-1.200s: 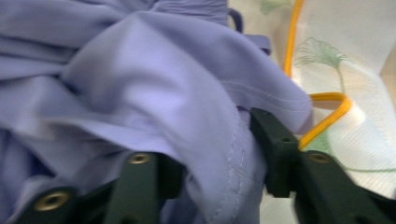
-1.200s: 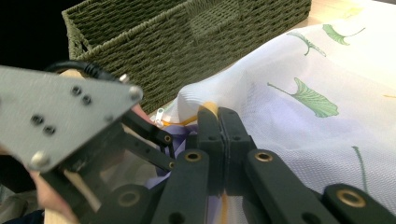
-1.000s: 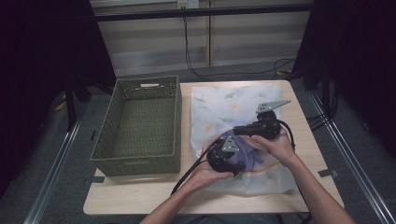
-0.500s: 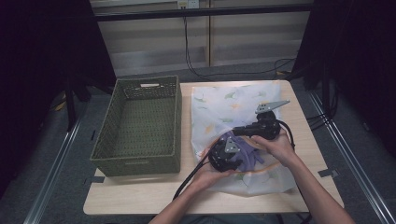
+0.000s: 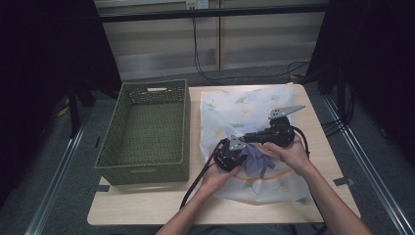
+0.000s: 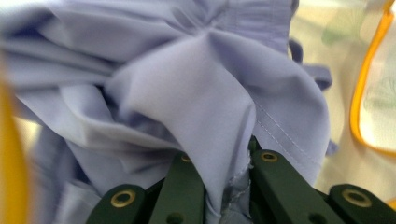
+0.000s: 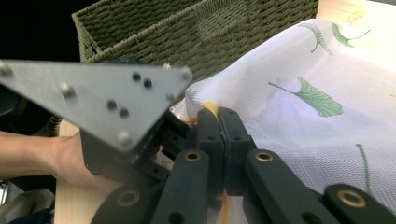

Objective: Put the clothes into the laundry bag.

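Holding our two grippers close together near the front of the table [image 5: 147, 205], we pinch cloth with both. Our left gripper [image 5: 234, 155] has its jaws shut on a fold of the purple cloth [image 6: 187, 93], which bunches straight ahead of them. Our right gripper [image 5: 254, 138], just behind it, seems to pinch the leafy sheet [image 7: 299, 107]. Farther left sits the green basket [image 5: 147, 88].

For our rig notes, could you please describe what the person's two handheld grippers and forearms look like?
Both are black handheld units. The left gripper and the right gripper each carry a flat grey three-cornered plate studded with small screws. Their black jaws are jointed links with brass-coloured rivets. A thick black cable trails from the left one. The forearms are bare, with no sleeves in sight.
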### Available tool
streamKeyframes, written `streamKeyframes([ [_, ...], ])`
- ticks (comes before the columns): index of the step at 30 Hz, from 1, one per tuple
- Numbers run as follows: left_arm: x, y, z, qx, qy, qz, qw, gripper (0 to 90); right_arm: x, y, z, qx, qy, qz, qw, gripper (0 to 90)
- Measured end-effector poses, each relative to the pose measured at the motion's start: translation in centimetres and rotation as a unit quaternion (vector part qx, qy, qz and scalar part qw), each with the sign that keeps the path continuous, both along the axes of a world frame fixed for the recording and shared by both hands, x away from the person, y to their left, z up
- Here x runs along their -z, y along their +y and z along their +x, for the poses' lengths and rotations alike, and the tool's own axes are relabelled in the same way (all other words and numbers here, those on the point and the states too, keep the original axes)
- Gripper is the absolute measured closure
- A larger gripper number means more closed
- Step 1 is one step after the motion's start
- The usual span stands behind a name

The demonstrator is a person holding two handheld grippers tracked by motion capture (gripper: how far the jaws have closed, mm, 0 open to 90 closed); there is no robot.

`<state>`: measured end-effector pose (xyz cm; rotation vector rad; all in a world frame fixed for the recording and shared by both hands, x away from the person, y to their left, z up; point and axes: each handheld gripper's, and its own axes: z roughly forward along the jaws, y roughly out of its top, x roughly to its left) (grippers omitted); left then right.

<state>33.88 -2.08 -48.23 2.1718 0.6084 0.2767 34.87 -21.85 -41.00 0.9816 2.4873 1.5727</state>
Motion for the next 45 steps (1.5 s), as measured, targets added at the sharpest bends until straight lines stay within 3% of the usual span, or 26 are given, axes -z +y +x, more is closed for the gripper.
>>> streamKeyframes([
  [3,-0.2,-0.1,0.9,-0.013,0.003,-0.012,0.9998,86.8,-0.1,-0.1,-0.2,0.000,-0.002,0.001,1.0000,89.6],
  [4,-0.4,-0.1,1.1,-0.022,0.000,-0.007,0.9997,86.8,-0.2,-0.1,-0.2,0.002,-0.001,0.002,1.0000,89.6],
  [8,-1.1,0.0,1.8,-0.048,-0.013,-0.037,0.9981,86.8,-0.2,-0.3,-0.1,0.001,0.001,0.002,1.0000,89.7],
  [13,-1.8,-0.2,1.9,-0.059,-0.027,-0.036,0.9972,86.8,-0.1,-0.6,0.0,0.001,0.006,0.010,0.9999,89.7],
  [15,-1.5,-0.6,1.8,-0.045,-0.034,-0.021,0.9982,86.6,0.0,-0.8,0.1,0.002,0.008,0.014,0.9999,89.7],
  [16,-1.2,-0.7,1.7,-0.049,-0.035,-0.012,0.9981,86.3,0.0,-0.8,0.1,0.003,0.008,0.014,0.9999,89.7],
  [18,-0.5,-0.8,2.0,-0.042,-0.025,0.007,0.9988,85.1,0.2,-0.9,0.2,0.002,0.010,0.010,0.9999,89.7],
  [24,0.1,0.1,0.9,-0.020,-0.026,0.055,0.9980,68.4,1.0,-1.0,0.4,0.007,0.022,0.001,0.9997,89.7],
  [26,0.0,0.6,0.8,-0.017,-0.015,0.038,0.9990,61.5,1.1,-1.0,0.5,0.008,0.020,-0.001,0.9998,89.6],
  [27,-0.2,0.8,0.7,-0.020,-0.012,0.042,0.9988,58.7,1.1,-1.0,0.5,0.009,0.021,-0.003,0.9997,89.7],
  [31,-1.3,1.9,0.2,-0.003,0.005,0.028,0.9996,54.0,1.2,-0.9,0.5,0.010,0.021,-0.007,0.9997,89.6],
  [34,-1.8,2.4,-0.7,0.018,-0.006,0.033,0.9993,53.7,1.2,-0.9,0.6,0.009,0.021,-0.006,0.9997,89.6],
  [38,-2.6,3.3,-1.6,0.017,-0.021,0.040,0.9988,54.5,1.3,-1.0,0.6,0.011,0.021,-0.009,0.9997,89.7],
  [41,-3.1,4.0,-2.0,0.038,-0.030,0.031,0.9983,56.2,1.2,-0.9,0.5,0.011,0.021,-0.009,0.9997,89.6],
  [45,-3.9,4.8,-2.4,0.031,-0.028,0.021,0.9989,53.4,1.2,-0.9,0.5,0.009,0.019,-0.010,0.9997,89.6],
])
